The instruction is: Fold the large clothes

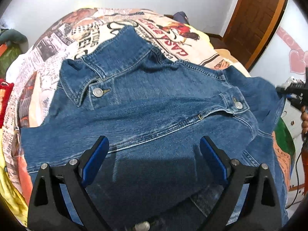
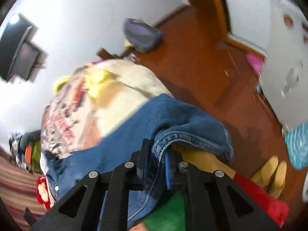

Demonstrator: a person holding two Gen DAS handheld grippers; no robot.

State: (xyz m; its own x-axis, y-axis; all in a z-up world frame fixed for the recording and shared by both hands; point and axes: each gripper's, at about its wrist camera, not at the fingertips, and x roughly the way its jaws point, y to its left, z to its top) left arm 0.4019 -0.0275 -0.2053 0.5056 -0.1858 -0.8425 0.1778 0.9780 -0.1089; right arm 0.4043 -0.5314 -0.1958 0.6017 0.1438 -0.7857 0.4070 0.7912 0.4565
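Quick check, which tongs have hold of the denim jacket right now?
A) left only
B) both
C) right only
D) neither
C: the right tongs pinch a hem of the denim jacket, while the left tongs hover open above it.

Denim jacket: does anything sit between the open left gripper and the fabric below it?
Nothing visible does. The left gripper hangs open directly over the denim jacket, bare cloth between its fingers; the right gripper already clamps an edge.
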